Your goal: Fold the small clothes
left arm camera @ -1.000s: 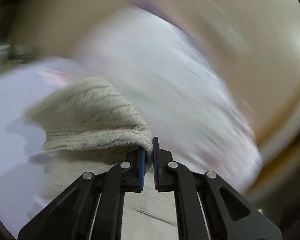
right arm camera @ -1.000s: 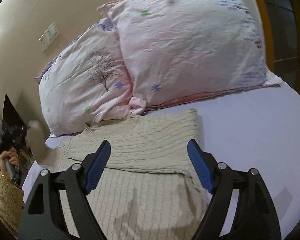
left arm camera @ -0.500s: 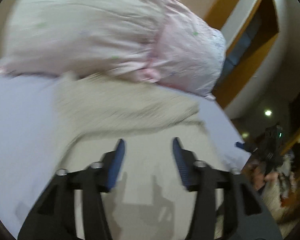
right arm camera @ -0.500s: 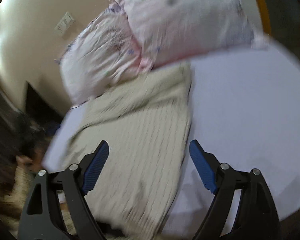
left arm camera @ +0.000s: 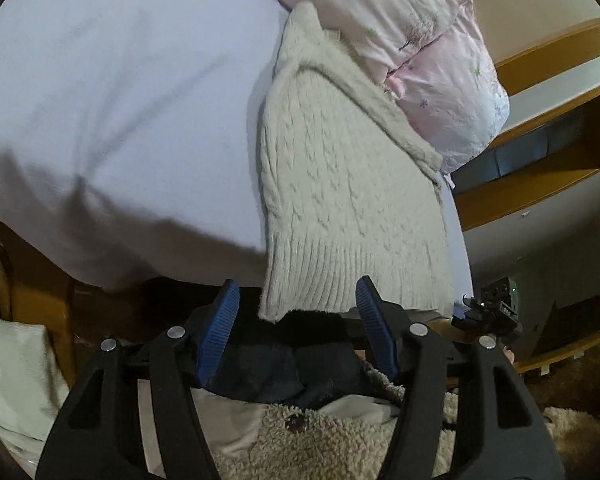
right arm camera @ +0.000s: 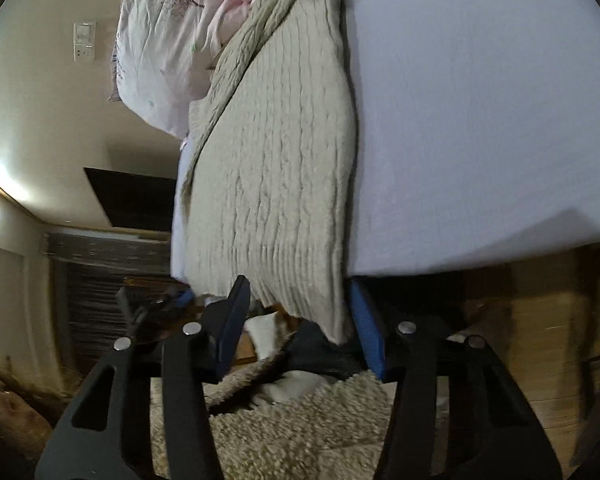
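Note:
A cream cable-knit sweater [left arm camera: 340,168] lies on the pale lilac bed sheet [left arm camera: 120,92], sleeves folded in, its ribbed hem hanging over the bed's near edge. My left gripper [left arm camera: 298,316] is open, its blue pads spread just below the hem's left corner, holding nothing. In the right wrist view the same sweater [right arm camera: 276,152] runs up the frame. My right gripper [right arm camera: 300,316] is open, and the hem's right corner hangs between its blue pads without being gripped.
Two pink floral pillows [left arm camera: 432,52] lie at the sweater's far end and also show in the right wrist view [right arm camera: 168,40]. A shaggy beige rug [right arm camera: 292,428] and dark cloth [left arm camera: 284,372] lie on the floor below. A wooden bed frame [left arm camera: 60,296] runs under the sheet.
The left gripper let go of the sweater's folded part and opened. Both grippers drew back from the middle of the sweater down to its hem at the bed edge.

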### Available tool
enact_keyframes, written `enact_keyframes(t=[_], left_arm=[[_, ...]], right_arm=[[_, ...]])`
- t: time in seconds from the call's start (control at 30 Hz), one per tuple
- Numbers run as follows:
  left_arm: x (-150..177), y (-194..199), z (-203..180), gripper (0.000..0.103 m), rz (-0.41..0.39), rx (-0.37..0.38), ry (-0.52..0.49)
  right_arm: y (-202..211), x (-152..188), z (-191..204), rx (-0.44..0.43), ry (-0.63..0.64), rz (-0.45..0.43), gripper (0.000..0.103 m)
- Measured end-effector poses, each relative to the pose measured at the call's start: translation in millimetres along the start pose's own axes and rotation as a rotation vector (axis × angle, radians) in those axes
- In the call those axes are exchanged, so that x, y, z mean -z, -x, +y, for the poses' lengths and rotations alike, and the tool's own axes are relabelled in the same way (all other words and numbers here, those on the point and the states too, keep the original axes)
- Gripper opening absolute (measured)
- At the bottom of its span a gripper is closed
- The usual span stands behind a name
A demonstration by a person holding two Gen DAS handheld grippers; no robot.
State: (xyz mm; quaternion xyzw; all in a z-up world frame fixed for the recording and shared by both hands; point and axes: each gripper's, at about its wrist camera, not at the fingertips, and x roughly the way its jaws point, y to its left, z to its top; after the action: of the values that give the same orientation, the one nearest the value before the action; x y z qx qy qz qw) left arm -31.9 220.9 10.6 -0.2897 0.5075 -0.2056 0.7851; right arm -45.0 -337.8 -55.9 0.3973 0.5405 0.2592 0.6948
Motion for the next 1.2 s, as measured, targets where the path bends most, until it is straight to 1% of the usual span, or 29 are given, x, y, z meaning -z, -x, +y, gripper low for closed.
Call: enact_keyframes(t=[0.03, 0.07, 0.13, 0.23, 0.27, 0.3, 0.33, 0.4, 0.47, 0.5, 0.53, 0.57, 0.6, 0.63, 0.67, 0.73, 0.77, 0.8, 0.83, 0.87, 0.9, 0.93, 0.97, 1.0, 1.03, 1.07, 1.1, 1.13, 1.2], left_arm=[[0, -6, 1, 0.061, 0.002, 0.015, 0.01], [-1, -11, 1, 0.06, 0.002, 0.028, 0.021], [-3, -19, 3, 0.053, -0.005, 0.046, 0.044], [0, -24, 4, 0.032, 0.003, 0.015, 0.059], [2, -24, 6, 0.015, 0.0, 0.037, 0.064], [4, -22, 8, 0.007, -0.002, 0.088, 0.087], [2, -17, 4, 0.007, -0.01, 0.108, 0.096], [-8, -6, -13, 0.007, -0.044, 0.119, 0.034], [-32, 5, -39, 0.007, -0.085, 0.134, -0.048], [-55, 11, -58, 0.007, -0.127, 0.138, -0.103], [-72, 14, -69, 0.007, -0.163, 0.137, -0.134], [-95, 17, -80, 0.007, -0.219, 0.136, -0.163], [-120, 16, -88, 0.007, -0.276, 0.141, -0.167], [-149, 11, -93, 0.007, -0.331, 0.148, -0.152], [-174, 3, -96, 0.007, -0.372, 0.133, -0.136], [-220, -22, -94, 0.007, -0.447, 0.079, -0.09], [-238, -38, -89, 0.007, -0.455, 0.048, -0.067], [-257, -59, -82, 0.007, -0.445, 0.007, -0.037], [-275, -83, -73, 0.007, -0.409, -0.029, -0.004], [-284, -99, -66, 0.007, -0.373, -0.053, 0.021], [-291, -115, -57, 0.007, -0.319, -0.062, 0.065], [-294, -127, -44, 0.007, -0.255, -0.037, 0.124], [-294, -128, -39, 0.007, -0.24, -0.014, 0.141], [-290, -123, -35, 0.01, -0.253, 0.001, 0.133], [-285, -112, -34, 0.017, -0.283, -0.008, 0.11], [-280, -100, -33, 0.044, -0.31, -0.016, 0.094], [-278, -90, -31, 0.068, -0.338, -0.02, 0.088], [-275, -83, -28, 0.07, -0.359, -0.038, 0.086], [-276, -81, -20, 0.07, -0.322, -0.082, 0.082]], right_arm=[[-3, -2, -1, -0.01, -0.002, 0.007, 0.042], [-5, -1, -1, -0.021, -0.006, 0.014, 0.026], [-10, -1, -1, -0.064, -0.001, 0.021, 0.01], [-6, -1, 7, -0.065, 0.048, 0.002, 0.008], [-3, -3, 13, -0.067, 0.071, -0.007, 0.007], [1, -5, 19, -0.073, 0.087, -0.016, 0.007], [8, -9, 26, -0.082, 0.112, -0.033, 0.007], [27, -26, 54, -0.089, 0.193, -0.101, 0.007], [43, -48, 85, -0.085, 0.279, -0.18, 0.007], [52, -65, 103, -0.085, 0.329, -0.237, 0.007], [59, -84, 120, -0.094, 0.37, -0.295, 0.007], [63, -98, 130, -0.097, 0.391, -0.336, 0.007], [66, -122, 142, -0.098, 0.411, -0.406, 0.007], [67, -139, 147, -0.101, 0.416, -0.454, 0.007], [64, -166, 152, -0.094, 0.41, -0.518, 0.007], [51, -209, 148, -0.045, 0.365, -0.594, 0.007], [40, -233, 139, -0.001, 0.313, -0.617, 0.007], [27, -255, 127, 0.071, 0.25, -0.625, 0.008], [14, -273, 115, 0.139, 0.186, -0.614, 0.01], [-1, -287, 107, 0.201, 0.137, -0.594, 0.016], [-17, -301, 92, 0.316, 0.07, -0.554, 0.036], [-25, -307, 80, 0.404, 0.016, -0.527, 0.046], [-26, -307, 74, 0.439, -0.003, -0.533, 0.057], [-22, -302, 73, 0.441, 0.009, -0.565, 0.069], [-16, -298, 75, 0.446, 0.023, -0.593, 0.077], [-9, -293, 77, 0.455, 0.041, -0.627, 0.089], [-1, -286, 80, 0.442, 0.065, -0.661, 0.091], [5, -282, 83, 0.413, 0.086, -0.672, 0.091], [9, -276, 86, 0.373, 0.105, -0.657, 0.092]])
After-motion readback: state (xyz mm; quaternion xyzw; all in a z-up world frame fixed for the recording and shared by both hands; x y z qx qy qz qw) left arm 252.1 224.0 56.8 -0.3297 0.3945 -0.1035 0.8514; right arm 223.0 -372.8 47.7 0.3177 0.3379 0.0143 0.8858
